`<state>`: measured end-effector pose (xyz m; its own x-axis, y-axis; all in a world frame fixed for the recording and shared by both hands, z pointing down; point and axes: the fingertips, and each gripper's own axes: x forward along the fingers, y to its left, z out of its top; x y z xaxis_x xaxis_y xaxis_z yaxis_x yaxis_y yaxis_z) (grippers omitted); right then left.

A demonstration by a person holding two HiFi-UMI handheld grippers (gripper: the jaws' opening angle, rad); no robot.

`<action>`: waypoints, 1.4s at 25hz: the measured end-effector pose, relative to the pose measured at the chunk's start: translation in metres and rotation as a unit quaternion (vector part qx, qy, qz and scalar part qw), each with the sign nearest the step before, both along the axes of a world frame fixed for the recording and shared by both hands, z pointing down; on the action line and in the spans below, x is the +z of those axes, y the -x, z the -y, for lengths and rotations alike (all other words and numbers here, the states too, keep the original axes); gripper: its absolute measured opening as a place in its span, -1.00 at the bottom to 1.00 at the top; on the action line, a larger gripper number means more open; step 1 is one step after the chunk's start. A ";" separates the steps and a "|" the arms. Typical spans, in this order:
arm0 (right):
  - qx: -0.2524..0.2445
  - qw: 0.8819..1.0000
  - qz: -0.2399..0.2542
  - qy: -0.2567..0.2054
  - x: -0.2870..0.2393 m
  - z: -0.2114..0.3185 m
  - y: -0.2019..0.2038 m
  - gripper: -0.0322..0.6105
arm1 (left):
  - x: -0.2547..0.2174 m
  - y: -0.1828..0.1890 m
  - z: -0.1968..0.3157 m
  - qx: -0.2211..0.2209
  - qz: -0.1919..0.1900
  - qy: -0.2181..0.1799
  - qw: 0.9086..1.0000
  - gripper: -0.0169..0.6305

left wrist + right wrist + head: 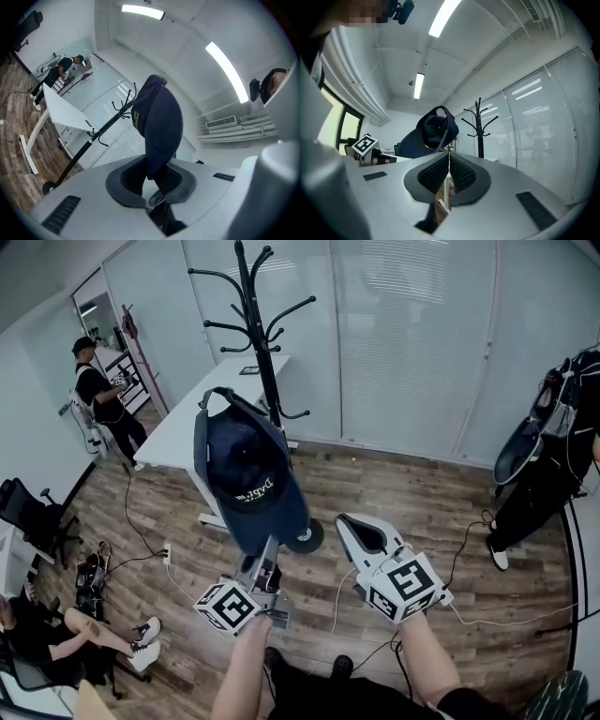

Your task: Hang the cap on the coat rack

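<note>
A wood floor (pixel 412 502) and glass partitions (pixel 403 334) frame the office. A white tabletop (pixel 183 427) sits at upper left of centre, with the black coat rack (pixel 255 334) rising beside it at top centre. The left tongs (pixel 266 559) are clamped on the lower edge of the navy cap (pixel 246 479), lifting it mid-frame before the rack's pole, apparently short of any hook. The right tongs (pixel 361 532) are closed on nothing. Hanging remains to be done. The tabletop edge crowds the rack's left side, while its right and near sides look open.

Open floor (pixel 412 484) right of coat rack (pixel 263 352), white desk (pixel 183 427) crowding its left
</note>
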<state>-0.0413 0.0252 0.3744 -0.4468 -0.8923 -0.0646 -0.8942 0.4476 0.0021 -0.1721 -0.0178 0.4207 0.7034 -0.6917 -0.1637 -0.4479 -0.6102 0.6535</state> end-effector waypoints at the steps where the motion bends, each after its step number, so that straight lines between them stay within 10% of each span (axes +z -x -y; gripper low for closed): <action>1: -0.002 1.000 0.000 -0.001 0.000 -0.001 0.002 -0.80 | 0.000 0.001 0.000 0.002 0.000 0.000 1.000 -0.82; 35: 0.079 0.996 -0.016 -0.038 -0.038 0.188 -0.041 -0.80 | -0.044 -0.057 0.204 0.089 -0.016 -0.051 0.995 -0.82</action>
